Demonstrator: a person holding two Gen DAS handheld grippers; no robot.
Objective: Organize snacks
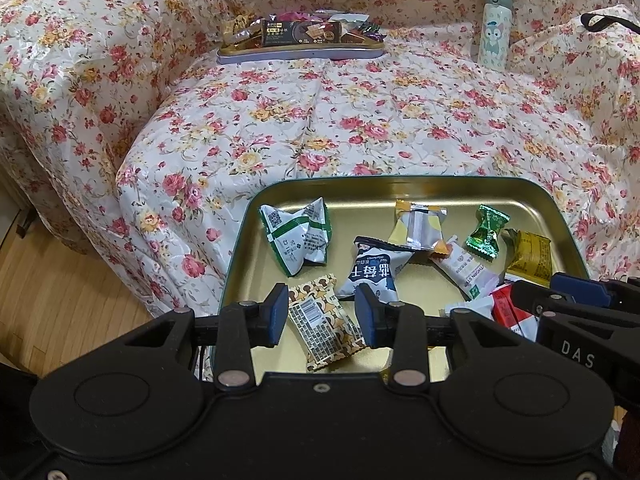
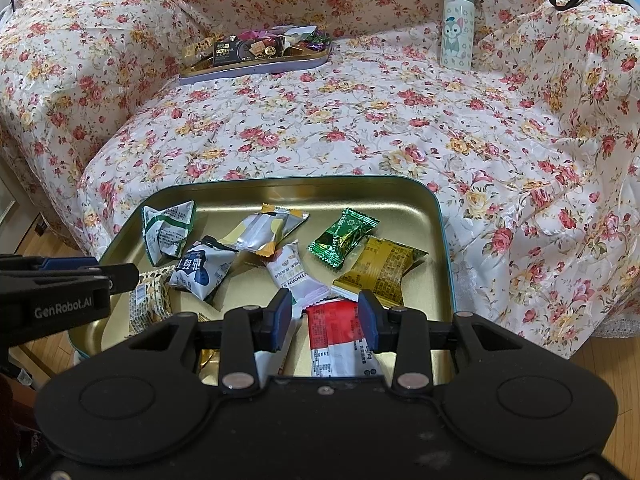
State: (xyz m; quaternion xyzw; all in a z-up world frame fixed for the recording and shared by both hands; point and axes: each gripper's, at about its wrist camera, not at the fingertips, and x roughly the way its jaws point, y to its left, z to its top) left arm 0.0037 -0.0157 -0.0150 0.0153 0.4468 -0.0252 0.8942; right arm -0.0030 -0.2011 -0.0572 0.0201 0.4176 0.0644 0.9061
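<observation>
On the near edge of a floral-covered bed (image 1: pixel 360 120), a gold tin tray (image 1: pixel 400 188) is sitting with loose snacks in it. The left gripper (image 1: pixel 322 314) is hovering over the tray's near left part, jaws partly open, straddling a brown mushroom-print packet (image 1: pixel 320 328); can't tell if the pads are touching it. The right gripper (image 2: pixel 326 322) is hovering over the near right part, jaws partly open on either side of a red-and-white packet (image 2: pixel 340 336), not clearly clamping it. Lying further in the tray: a green-and-white pack (image 2: pixel 168 232) far left, a navy-and-white pack (image 2: pixel 202 268) beside it, a grey-yellow pack (image 2: pixel 268 228) in the middle, a white stick pack (image 2: pixel 296 280), a green candy (image 2: pixel 342 238) and a yellow packet (image 2: pixel 380 272) on the right. At the far side of the bed, a second tray (image 2: pixel 256 68) full of snacks is sitting left, and a cartoon bottle (image 2: pixel 458 26) is standing right.
</observation>
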